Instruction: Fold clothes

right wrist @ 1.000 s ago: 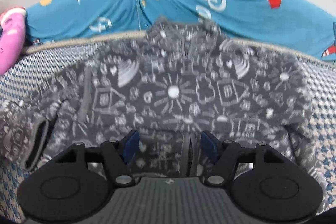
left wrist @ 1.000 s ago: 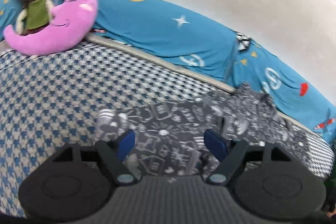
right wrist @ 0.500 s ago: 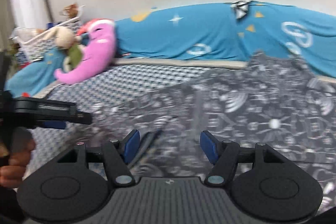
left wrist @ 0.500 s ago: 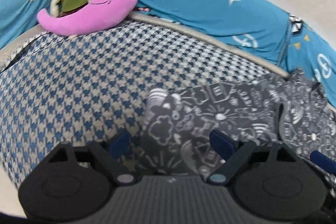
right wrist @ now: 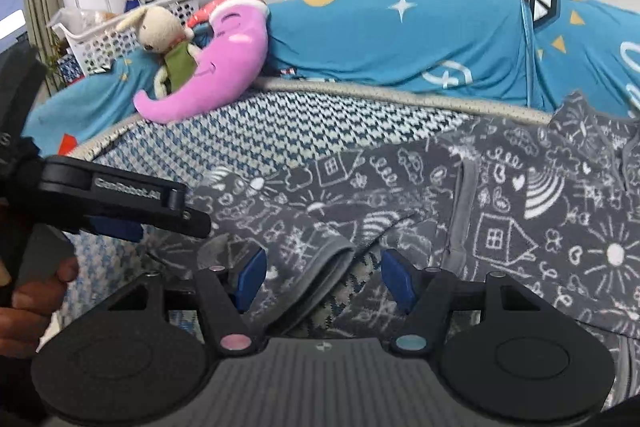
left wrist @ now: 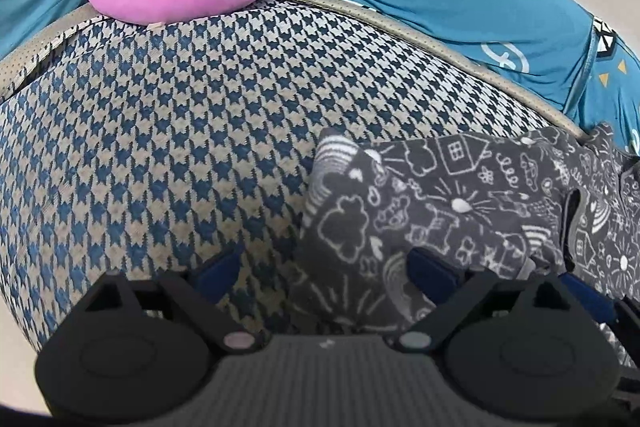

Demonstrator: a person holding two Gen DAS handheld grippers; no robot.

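Your left claw is spread wide, its blue pads low over the end of the sleeve of the dark grey top printed with white doodles; the right-hand pad is touching or just under the cloth, the other sits over bare cover. Your right claw is also spread, straddling the grey ribbed cuff without gripping it. The top lies spread on the blue-and-beige houndstooth bed cover, its body off to the right.

To do this fold well, I'd close each claw on a single layer at the sleeve's edge, then carry the sleeve flat across the body, keeping both claws level so no crease bunches.

Beyond, a pink crescent-moon plush rests by a teal star-printed blanket. White lettering on the left claw's arm seems to read "GenRobot.AI", though it is blurred.
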